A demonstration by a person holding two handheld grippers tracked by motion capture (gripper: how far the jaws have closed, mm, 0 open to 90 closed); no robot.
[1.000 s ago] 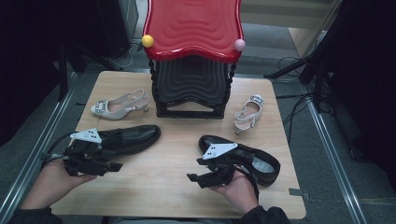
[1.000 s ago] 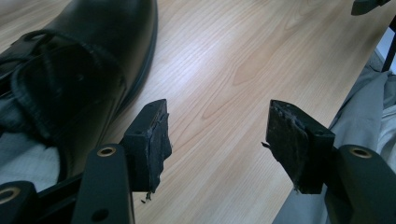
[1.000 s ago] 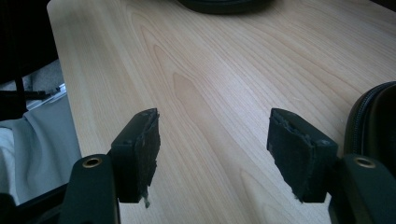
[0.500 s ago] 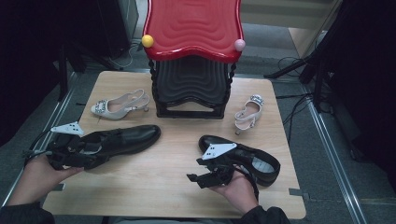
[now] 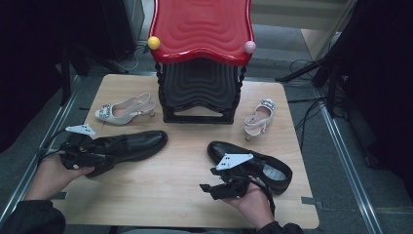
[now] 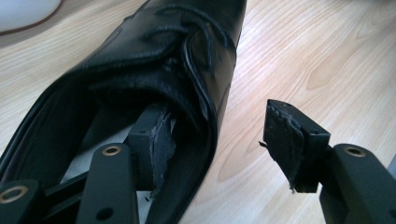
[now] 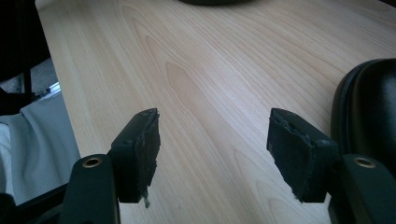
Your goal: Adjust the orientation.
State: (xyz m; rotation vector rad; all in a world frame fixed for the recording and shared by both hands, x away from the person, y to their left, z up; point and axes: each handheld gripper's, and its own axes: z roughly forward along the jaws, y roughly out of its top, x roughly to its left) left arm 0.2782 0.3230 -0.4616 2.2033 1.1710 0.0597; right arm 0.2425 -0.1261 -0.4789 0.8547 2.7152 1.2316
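The black shoe (image 5: 127,146) lies near the table's (image 5: 160,195) left edge — long axis across, toe towards the middle. The left gripper (image 6: 219,140) straddles its heel-side wall, one jaw inside, jaws just closing, not yet pressing. The right gripper (image 7: 212,149) gapes empty beside the other black shoe (image 5: 253,163).

Wood table (image 5: 146,195): 2 blk shoes (image 5: 131,144), 2 pale heels (image 5: 127,109), red stool stack (image 5: 199,92).

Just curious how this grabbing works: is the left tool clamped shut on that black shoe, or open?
Open. The left tool straddles the black shoe's side wall, one pad inside, one outside and apart from it; its jaws have just been closing.
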